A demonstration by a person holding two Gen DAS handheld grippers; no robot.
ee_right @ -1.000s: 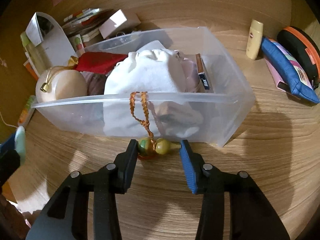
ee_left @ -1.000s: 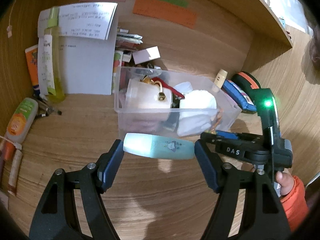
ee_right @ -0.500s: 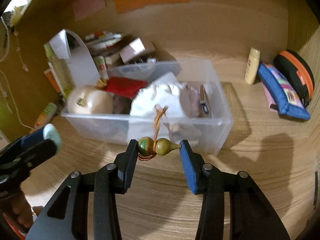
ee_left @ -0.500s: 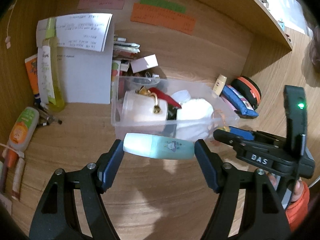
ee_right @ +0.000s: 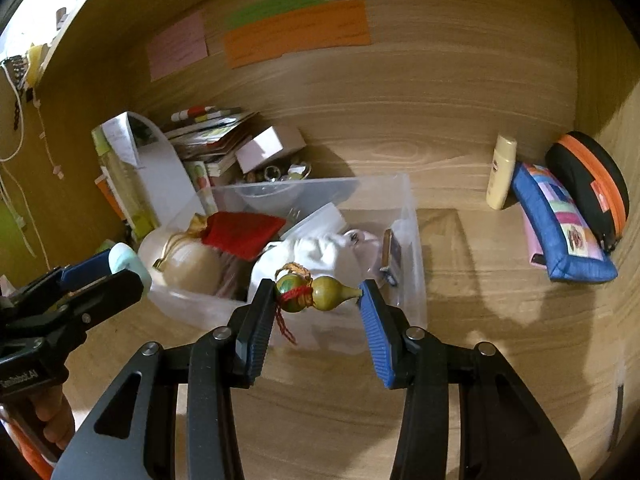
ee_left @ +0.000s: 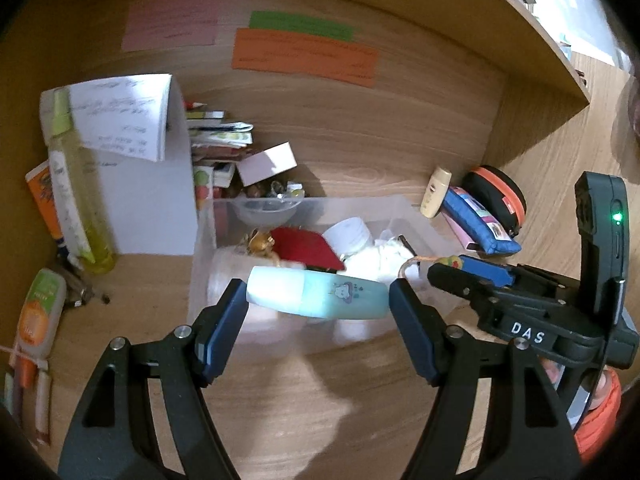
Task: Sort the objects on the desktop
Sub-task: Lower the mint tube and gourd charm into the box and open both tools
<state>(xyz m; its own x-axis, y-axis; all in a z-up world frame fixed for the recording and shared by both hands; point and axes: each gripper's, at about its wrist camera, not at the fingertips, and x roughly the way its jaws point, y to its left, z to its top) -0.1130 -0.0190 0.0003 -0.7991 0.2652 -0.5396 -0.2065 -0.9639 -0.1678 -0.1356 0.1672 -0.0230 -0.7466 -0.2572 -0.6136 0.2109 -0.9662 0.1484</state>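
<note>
left tongs (ee_left: pixel 318 304) clamp smooth teal tube (ee_left: pixel 318 294), frame centre | right tongs (ee_right: pixel 318 300) pinch glossy gourd charm (ee_right: pixel 316 294) over clear plastic bin (ee_right: pixel 412 248) | only left view shows orange-capped tube (ee_left: pixel 40 312), lower left

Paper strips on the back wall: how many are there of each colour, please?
Pink paper strip: 1
Green paper strip: 1
Orange paper strip: 1
Total: 3
</note>
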